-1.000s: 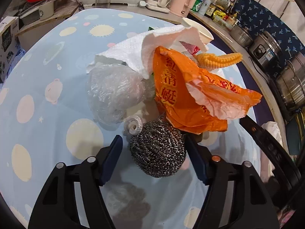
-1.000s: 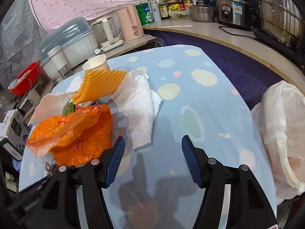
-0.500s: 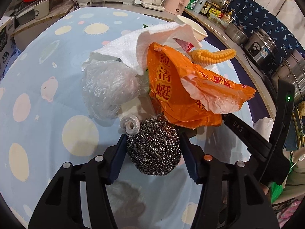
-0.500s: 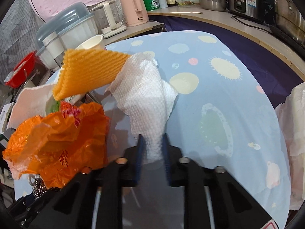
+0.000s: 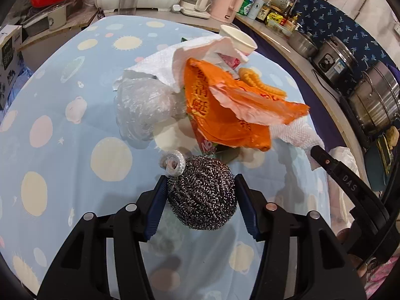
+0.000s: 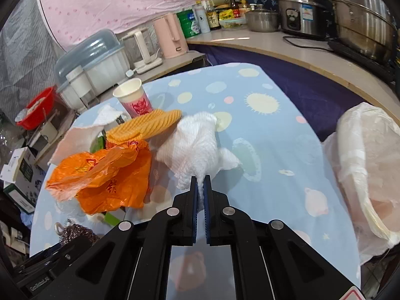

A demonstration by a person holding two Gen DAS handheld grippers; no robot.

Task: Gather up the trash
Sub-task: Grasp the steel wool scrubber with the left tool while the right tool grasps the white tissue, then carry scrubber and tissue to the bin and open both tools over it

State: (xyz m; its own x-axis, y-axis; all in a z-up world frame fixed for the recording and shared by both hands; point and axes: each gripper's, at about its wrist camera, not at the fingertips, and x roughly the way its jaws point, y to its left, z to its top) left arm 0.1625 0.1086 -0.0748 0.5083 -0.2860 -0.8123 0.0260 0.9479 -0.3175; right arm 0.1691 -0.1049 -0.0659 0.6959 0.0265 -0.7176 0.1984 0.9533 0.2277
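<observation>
My left gripper (image 5: 201, 187) is shut on a steel wool scrubber (image 5: 202, 196), raised a little above the blue dotted tablecloth (image 5: 75, 175). My right gripper (image 6: 200, 185) is shut on the corner of a white paper towel (image 6: 197, 145), which hangs lifted off the cloth. Beyond lies a heap of trash: an orange plastic bag (image 5: 225, 115), a clear crumpled bag (image 5: 145, 105), another paper towel (image 5: 175, 67), yellow foam netting (image 6: 147, 127) and a paper cup (image 6: 133, 98).
A white plastic bag (image 6: 370, 167) hangs open at the table's right edge. Kettles (image 6: 171, 37), a dish rack (image 6: 92, 62), bottles and steel pots (image 6: 360, 17) line the counters behind. A red basin (image 6: 37, 110) and boxes stand at the left.
My left gripper closed on the scrubber and raised it slightly. My right gripper closed on the paper towel's corner and pulled it up and back from the heap.
</observation>
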